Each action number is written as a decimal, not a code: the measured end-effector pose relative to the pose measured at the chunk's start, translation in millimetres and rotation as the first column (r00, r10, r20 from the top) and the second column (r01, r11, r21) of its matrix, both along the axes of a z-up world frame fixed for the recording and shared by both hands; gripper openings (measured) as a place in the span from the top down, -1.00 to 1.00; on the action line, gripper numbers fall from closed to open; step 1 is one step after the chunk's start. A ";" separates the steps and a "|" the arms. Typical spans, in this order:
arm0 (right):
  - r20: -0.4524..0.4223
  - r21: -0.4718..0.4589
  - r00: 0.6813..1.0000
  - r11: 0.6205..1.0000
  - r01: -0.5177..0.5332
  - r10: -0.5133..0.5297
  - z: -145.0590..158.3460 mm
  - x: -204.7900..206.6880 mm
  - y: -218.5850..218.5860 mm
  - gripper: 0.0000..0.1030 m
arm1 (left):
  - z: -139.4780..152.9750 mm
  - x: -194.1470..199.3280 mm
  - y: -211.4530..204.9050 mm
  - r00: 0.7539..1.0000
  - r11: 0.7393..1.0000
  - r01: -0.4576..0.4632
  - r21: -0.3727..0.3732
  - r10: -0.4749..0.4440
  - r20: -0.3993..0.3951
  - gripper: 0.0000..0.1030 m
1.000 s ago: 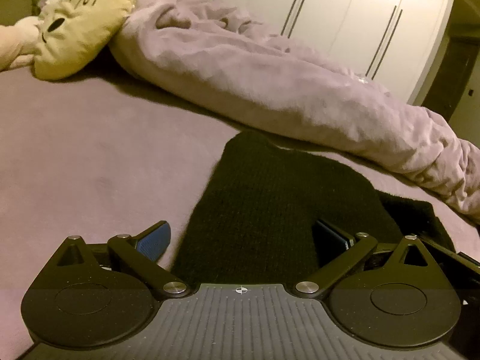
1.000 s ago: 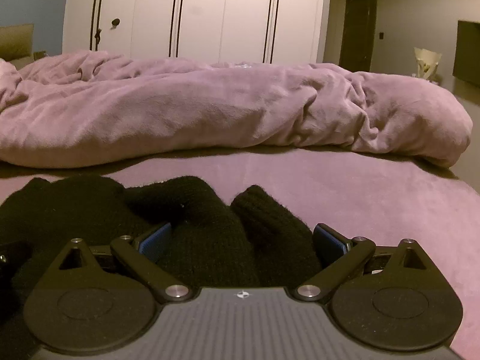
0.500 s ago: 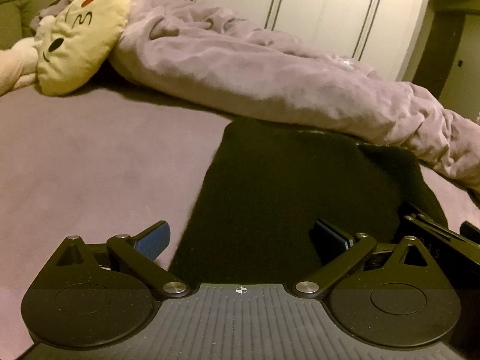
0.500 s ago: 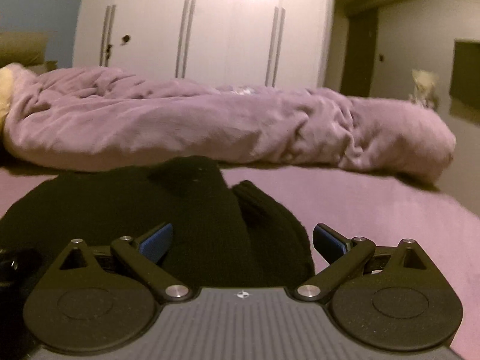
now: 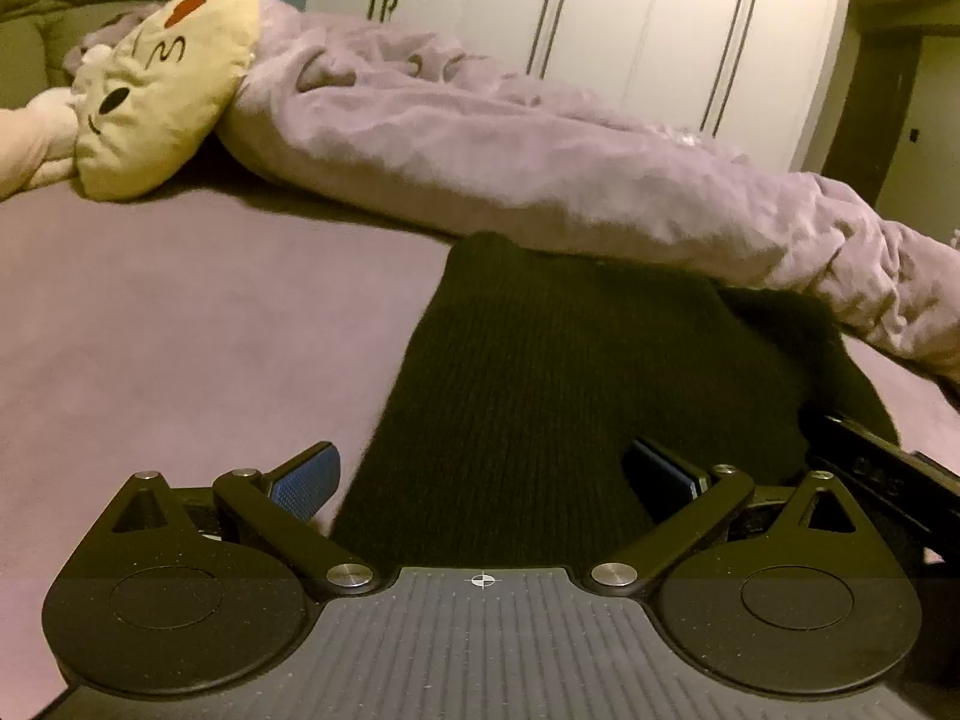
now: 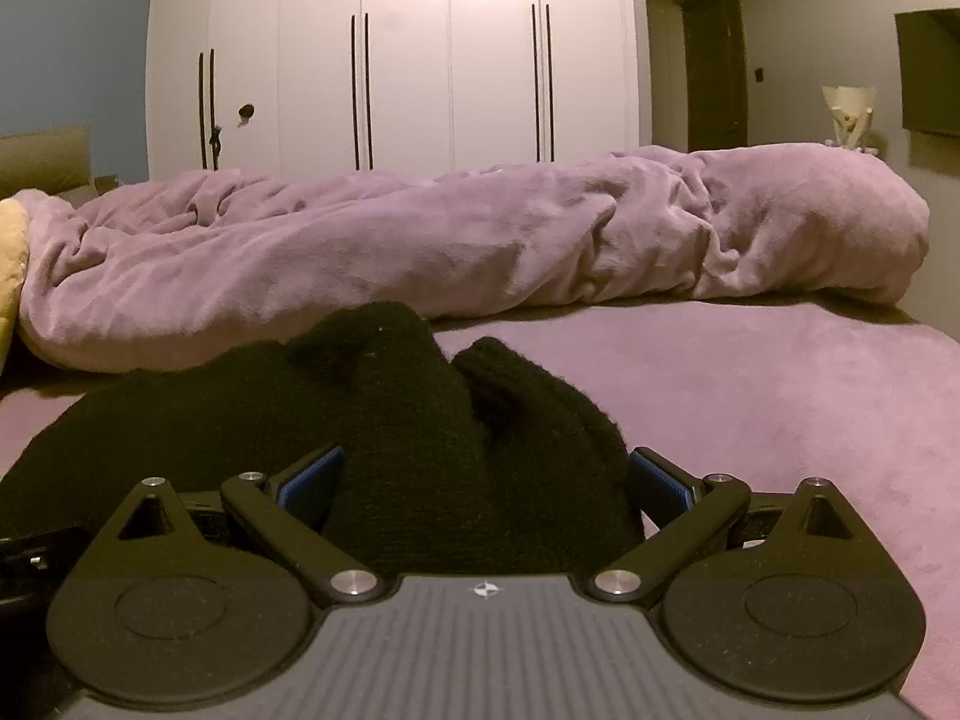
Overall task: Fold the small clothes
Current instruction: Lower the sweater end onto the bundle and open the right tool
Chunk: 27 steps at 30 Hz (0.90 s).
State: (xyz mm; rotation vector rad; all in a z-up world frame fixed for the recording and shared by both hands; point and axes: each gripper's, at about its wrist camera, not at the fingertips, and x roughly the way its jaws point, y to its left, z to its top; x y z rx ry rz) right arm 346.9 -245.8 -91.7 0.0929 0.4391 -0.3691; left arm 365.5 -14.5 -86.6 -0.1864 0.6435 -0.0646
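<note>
A black knit garment (image 5: 570, 384) lies on the purple bed, flat on its left side. My left gripper (image 5: 483, 474) is open, low over the garment's near left edge, one pad off the cloth and one over it. In the right wrist view the same garment (image 6: 384, 420) is bunched into humps. My right gripper (image 6: 483, 480) is open, its pads on either side of the near humps. The right gripper's body (image 5: 882, 474) shows at the right edge of the left wrist view.
A rumpled purple blanket (image 5: 540, 156) lies across the bed behind the garment, also in the right wrist view (image 6: 480, 240). A yellow plush pillow (image 5: 162, 84) sits at the far left. White wardrobe doors (image 6: 390, 54) stand behind. The bed sheet (image 6: 780, 396) extends right.
Both grippers have shifted slightly and the views have tilted. The garment's left part now lies flatter and wider. Both grippers stay open.
</note>
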 end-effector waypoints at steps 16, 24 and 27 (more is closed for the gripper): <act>0.100 0.099 0.994 0.995 0.020 -0.030 61.2 3.5 -3.5 -0.92 | 51.5 22.5 15.4 0.993 0.993 -0.108 0.052 0.105 0.054 -1.00; -0.088 -0.055 0.996 0.998 0.026 -0.031 18.6 59.3 4.2 -0.92 | 6.3 60.7 -21.9 0.999 0.992 -0.037 0.121 0.037 0.001 -1.00; -0.116 0.018 0.992 0.999 0.048 -0.045 7.3 64.2 -15.2 -0.92 | 0.5 60.2 -12.3 0.999 0.998 -0.041 0.041 0.041 -0.004 -1.00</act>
